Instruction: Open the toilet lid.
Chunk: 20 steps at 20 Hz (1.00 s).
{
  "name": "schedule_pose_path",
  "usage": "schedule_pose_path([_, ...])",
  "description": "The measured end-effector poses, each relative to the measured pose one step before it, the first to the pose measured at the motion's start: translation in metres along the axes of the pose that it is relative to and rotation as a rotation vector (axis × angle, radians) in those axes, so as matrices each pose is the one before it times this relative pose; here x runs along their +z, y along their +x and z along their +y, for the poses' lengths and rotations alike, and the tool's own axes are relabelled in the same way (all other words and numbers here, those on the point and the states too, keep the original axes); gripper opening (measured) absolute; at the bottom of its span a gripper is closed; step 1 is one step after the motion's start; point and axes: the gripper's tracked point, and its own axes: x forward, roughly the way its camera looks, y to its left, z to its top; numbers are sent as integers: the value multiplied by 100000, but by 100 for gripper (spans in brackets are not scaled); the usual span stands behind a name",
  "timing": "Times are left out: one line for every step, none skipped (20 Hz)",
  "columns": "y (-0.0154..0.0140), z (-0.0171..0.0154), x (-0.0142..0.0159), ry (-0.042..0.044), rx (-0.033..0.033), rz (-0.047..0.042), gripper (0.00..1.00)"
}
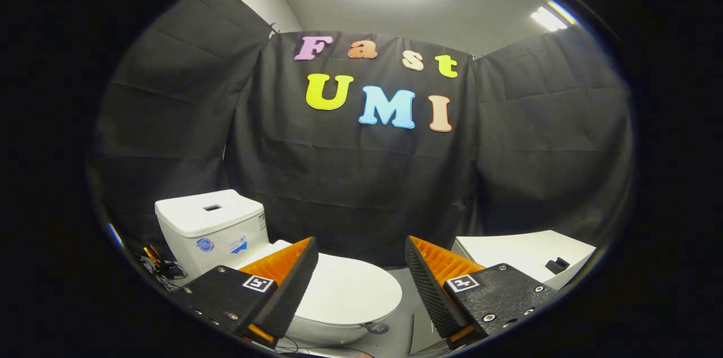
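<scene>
A white toilet stands on the floor ahead and below, its lid (350, 293) lying flat and closed over the bowl. Its white tank (212, 228) rises behind the lid, against the black cloth wall. My gripper (361, 253) hovers above the toilet with its fingers spread wide and nothing between them. The left finger (294, 276) covers the lid's left part; the lid's front edge lies between the two fingers, lower down. The right finger (426, 273) hangs over the floor beside the bowl.
A white box-like cabinet (519, 256) with a small dark object on top stands to the right of the toilet. Cables and small tools (161, 267) lie on the floor left of the tank. Black cloth walls close in on three sides.
</scene>
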Motion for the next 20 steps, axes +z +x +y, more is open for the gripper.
schedule_pose_path([-16, -225, -75, 450, -553, 41, 95])
schedule_pose_path([-77, -45, -20, -305, -295, 99, 95])
schedule_pose_path([-93, -166, 35, -1106, -513, -12, 95])
schedule_pose_path([-45, -140, -78, -1164, -327, 446, 95])
schedule_pose_path([30, -47, -202, -688, -141, 680, 95])
schedule_pose_path([-36, 16, -116, -15, 229, 493, 95])
schedule_pose_path([-18, 130, 29, 495, 284, 161, 95])
schedule_pose_path([-91, 80, -23, 1119, 341, -36, 95])
schedule_pose_path([-16, 235, 72, 1498, 731, 76, 95])
schedule_pose_path([118, 201, 14, 1609, 753, 268, 95])
schedule_pose_path([-13, 313, -73, 1554, 889, 276, 95])
schedule_pose_path([-11, 199, 70, 1274, 583, 19, 95])
schedule_pose_path([44, 165, -81, 1324, 840, 236, 95])
schedule_pose_path([131, 229, -261, 1106, 889, 467, 95])
schedule_pose_path([212, 61, -448, 1153, 456, 1490, 95])
schedule_pose_path([330, 114, -693, 1202, 834, 2044, 95])
schedule_pose_path([93, 254, -379, 1585, 1088, 1591, 95])
schedule_pose_path([9, 50, -199, 1901, 683, 1025, 95])
schedule_pose_path([74, -30, -276, 2127, 362, 928, 95])
schedule_pose_path([26, -37, -385, 2083, -94, 722, 95])
